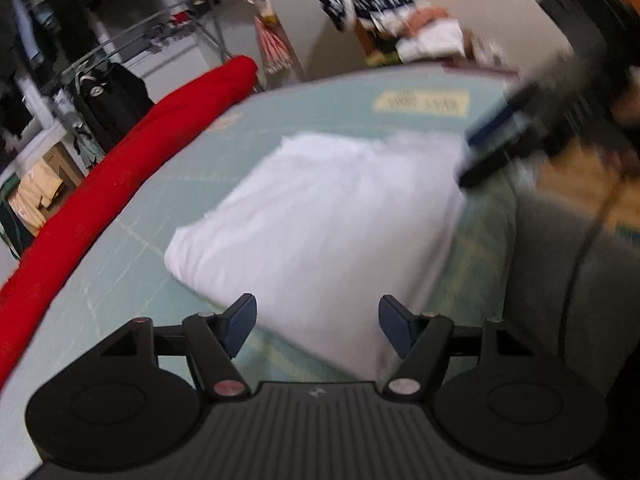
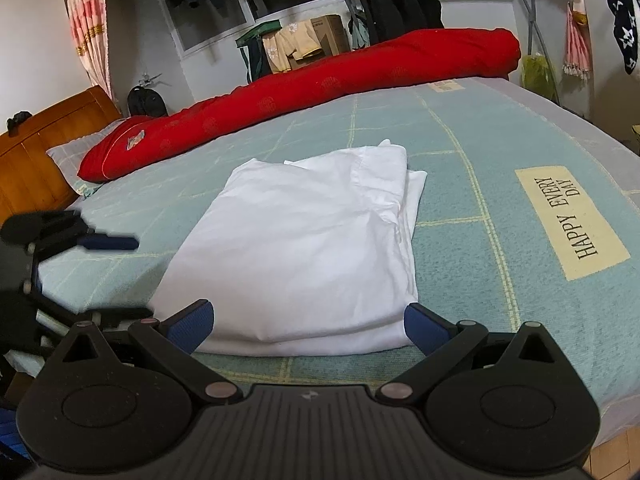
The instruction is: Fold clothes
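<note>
While both jaws stand wide and empty, left gripper (image 1: 318,326) and right gripper (image 2: 308,330) flank a smooth folded white garment (image 2: 304,240) on the checked teal bedspread (image 2: 460,152), beside its "HAPPY EVERY DAY" patch (image 2: 570,222).

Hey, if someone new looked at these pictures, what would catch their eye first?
Probably the long red bolster along the far side of the bed, vivid against the pale blue bedspread. Next, the folded white garment lying in the middle, with a "HAPPY EVERY DAY" patch to its right.
</note>
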`<state>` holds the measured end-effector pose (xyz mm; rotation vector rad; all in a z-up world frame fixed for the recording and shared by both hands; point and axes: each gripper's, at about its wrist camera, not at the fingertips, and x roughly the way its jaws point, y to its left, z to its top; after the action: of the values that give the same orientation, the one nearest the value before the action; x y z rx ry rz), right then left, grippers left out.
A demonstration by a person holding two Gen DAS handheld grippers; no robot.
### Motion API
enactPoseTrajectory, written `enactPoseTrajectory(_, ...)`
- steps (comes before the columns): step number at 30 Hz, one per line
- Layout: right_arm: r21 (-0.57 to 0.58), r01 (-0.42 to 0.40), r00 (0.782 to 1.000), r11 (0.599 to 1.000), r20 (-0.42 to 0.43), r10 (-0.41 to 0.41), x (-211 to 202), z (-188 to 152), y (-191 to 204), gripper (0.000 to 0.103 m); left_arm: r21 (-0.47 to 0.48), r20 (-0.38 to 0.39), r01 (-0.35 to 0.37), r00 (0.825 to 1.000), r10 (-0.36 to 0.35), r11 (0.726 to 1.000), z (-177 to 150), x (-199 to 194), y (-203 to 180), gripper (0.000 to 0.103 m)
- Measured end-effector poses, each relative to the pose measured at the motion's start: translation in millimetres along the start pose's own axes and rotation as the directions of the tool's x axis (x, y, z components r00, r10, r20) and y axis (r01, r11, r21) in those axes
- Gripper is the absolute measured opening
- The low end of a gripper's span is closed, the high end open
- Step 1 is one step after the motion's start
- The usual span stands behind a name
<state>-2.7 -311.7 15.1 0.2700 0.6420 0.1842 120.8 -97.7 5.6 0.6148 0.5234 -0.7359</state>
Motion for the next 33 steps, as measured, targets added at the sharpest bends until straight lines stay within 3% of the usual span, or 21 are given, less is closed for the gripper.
enactPoseTrajectory(3,-0.005,-0.004,1.000,1.000,0.006,0.004,-3,0,1,0.103,-0.141,-0.012,0.066,0.998,-0.068,0.988,1,18,16,0.063)
enactPoseTrajectory(5,-0.002,-0.003,1.000,1.000,0.009,0.003,-4,0,0,0.103,-0.236,-0.062,0.174,0.979,-0.194,0.956,-10,35,16,0.063)
enactPoseTrajectory(8,0.002,-0.010,1.000,1.000,0.002,0.010,-6,-2,-2,0.103,-0.253,-0.082,0.198,0.971,-0.225,0.947,-26,39,10,0.065)
enactPoseTrajectory(11,0.045,-0.041,0.999,0.998,-0.011,0.042,-4,-4,-11,0.103,-0.304,-0.053,0.189,0.975,-0.214,0.934,-26,26,20,0.067)
enactPoseTrajectory(15,0.176,-0.141,0.989,0.974,-0.009,0.145,4,-6,-26,0.103,-0.356,-0.025,0.159,0.983,-0.180,0.921,-23,19,32,0.070)
enactPoseTrajectory(25,0.382,-0.250,0.967,0.890,0.049,0.251,25,1,-53,0.103,-0.358,-0.023,0.150,0.985,-0.169,0.921,-16,22,35,0.070)
enactPoseTrajectory(28,0.443,-0.285,0.957,0.850,0.076,0.281,34,2,-66,0.103,-0.357,-0.020,0.154,0.985,-0.172,0.921,-14,24,35,0.071)
enactPoseTrajectory(33,0.577,-0.356,0.930,0.735,0.138,0.342,48,-9,-89,0.103,-0.377,-0.035,0.148,0.984,-0.174,0.914,-16,29,37,0.071)
